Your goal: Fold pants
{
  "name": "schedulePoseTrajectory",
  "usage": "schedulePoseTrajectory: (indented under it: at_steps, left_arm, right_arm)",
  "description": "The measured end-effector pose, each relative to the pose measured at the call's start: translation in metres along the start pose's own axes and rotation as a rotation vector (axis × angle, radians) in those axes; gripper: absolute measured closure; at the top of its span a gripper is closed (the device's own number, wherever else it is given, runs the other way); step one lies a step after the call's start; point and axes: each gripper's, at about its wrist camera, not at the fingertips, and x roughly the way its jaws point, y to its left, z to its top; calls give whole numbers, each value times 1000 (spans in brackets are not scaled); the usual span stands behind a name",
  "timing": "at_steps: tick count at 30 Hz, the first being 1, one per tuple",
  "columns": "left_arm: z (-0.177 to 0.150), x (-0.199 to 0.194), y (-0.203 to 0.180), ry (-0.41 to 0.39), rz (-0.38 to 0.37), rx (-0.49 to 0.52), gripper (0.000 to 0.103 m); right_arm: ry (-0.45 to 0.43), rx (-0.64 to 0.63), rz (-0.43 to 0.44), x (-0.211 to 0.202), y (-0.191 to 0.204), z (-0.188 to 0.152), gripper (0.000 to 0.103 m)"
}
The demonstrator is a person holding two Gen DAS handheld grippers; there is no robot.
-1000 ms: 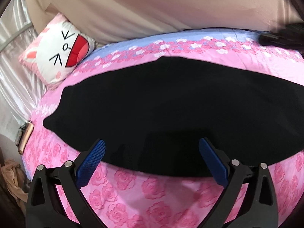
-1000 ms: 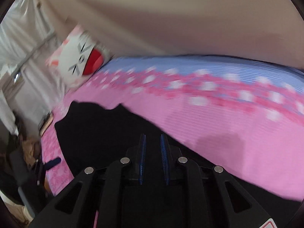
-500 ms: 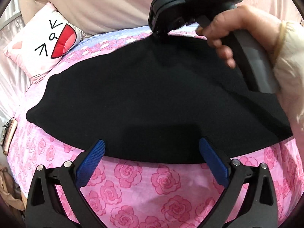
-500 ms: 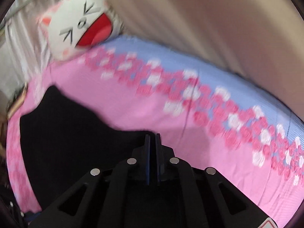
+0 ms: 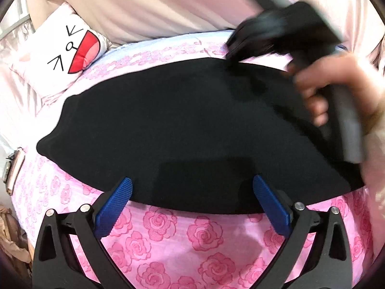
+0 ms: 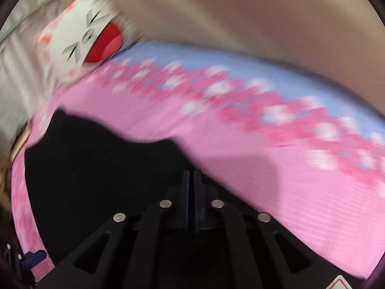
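Right claw [image 6: 191, 175] clenched at black pants' [image 5: 180, 132] far edge; left claw [image 5: 192, 192] released; cat pillow [image 5: 65, 55] beyond.

Left wrist view: you look from behind your left gripper [image 5: 192, 192] down and across the bed, close over the near edge of the black pants [image 5: 180, 125]; both blue pads sit at the bottom of frame, the pink rose sheet [image 5: 204, 240] beneath them. Facing: toward the beige wall, cartoon pillow [image 5: 69, 55] far left.

Right wrist view: you look from behind your right gripper [image 6: 191, 180], low and close over the pants' far edge, facing the same wall; heavily blurred.

Shared: pants [image 6: 96, 168], sheet [image 6: 264, 168], pillow [image 6: 89, 41]. Your right gripper [image 5: 234, 53] and hand [image 5: 336, 89] show in the left view, upper right.
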Motion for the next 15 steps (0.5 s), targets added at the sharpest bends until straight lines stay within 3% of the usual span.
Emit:
schedulePoseTrajectory:
  at_steps: [3,6,7,12,15]
  left_arm:
    - [1,-5,-4,0,-2,-12,5]
    - [5,-8,-18,-1,-11,5,5]
    - [6,-9,-23,-7,-7,15,5]
    - [12,-15,-50,-46,17,47,5]
    - [17,-15,-65,-44,30,55,5]
  right_arm:
    - [-127,45,-75,-71,-39,-22,94]
    - [-169,150,-208,-142,-102,-82,78]
    - [-175,182,-269,-163,-121,-105,69]
    - [-150,392,-640,-265,-215,-228,51]
    - [-120,538,-720,-301,-266,-285,50]
